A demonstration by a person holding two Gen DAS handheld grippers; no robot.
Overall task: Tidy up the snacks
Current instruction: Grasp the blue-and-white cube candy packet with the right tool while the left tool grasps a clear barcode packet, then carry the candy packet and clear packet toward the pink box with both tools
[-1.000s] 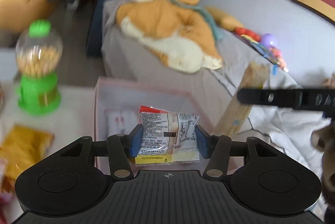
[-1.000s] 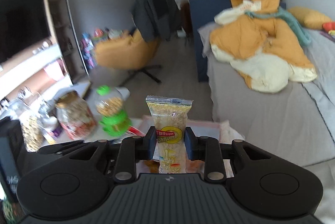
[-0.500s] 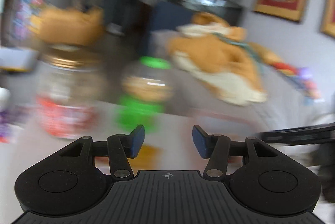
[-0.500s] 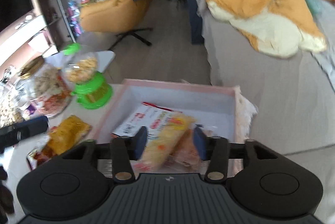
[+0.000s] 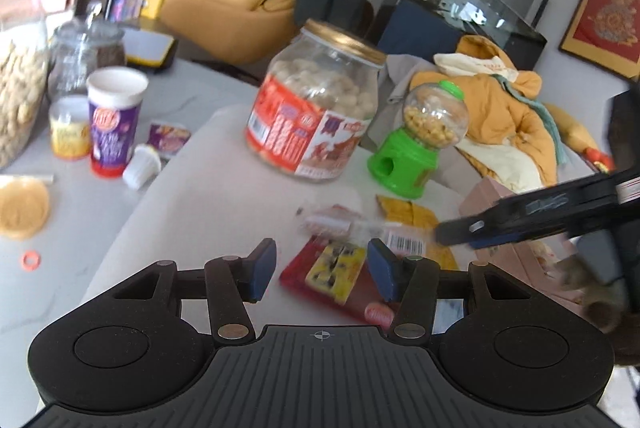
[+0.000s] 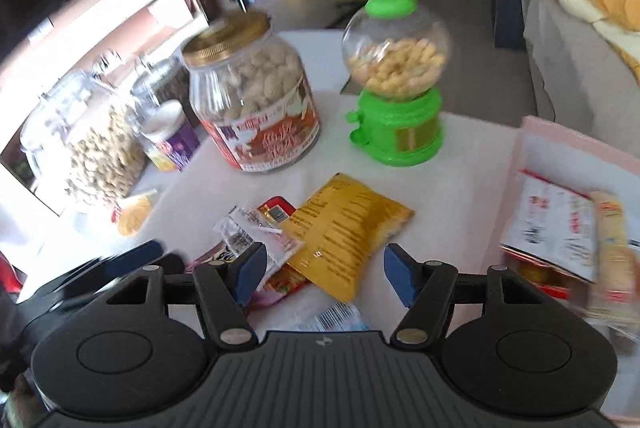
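- Your left gripper (image 5: 322,270) hangs with jaws released and nothing between them, above a red packet (image 5: 340,282) lying flat on the white table (image 5: 208,200).
- Your right gripper (image 6: 324,270) has just been opening; its jaws stand apart and empty over a yellow packet (image 6: 348,228).
- That yellow packet lies flat, its long axis running from near left to far right, overlapping a small clear wrapper (image 6: 256,232).
- Behind the packets stand a big jar of nuts (image 6: 252,100) with a gold lid and a green candy dispenser (image 6: 398,80), both upright.
- The pink box (image 6: 576,136) sits at the right with packets (image 6: 560,224) already inside.
- More jars and a purple cup (image 5: 114,120) crowd the far left.
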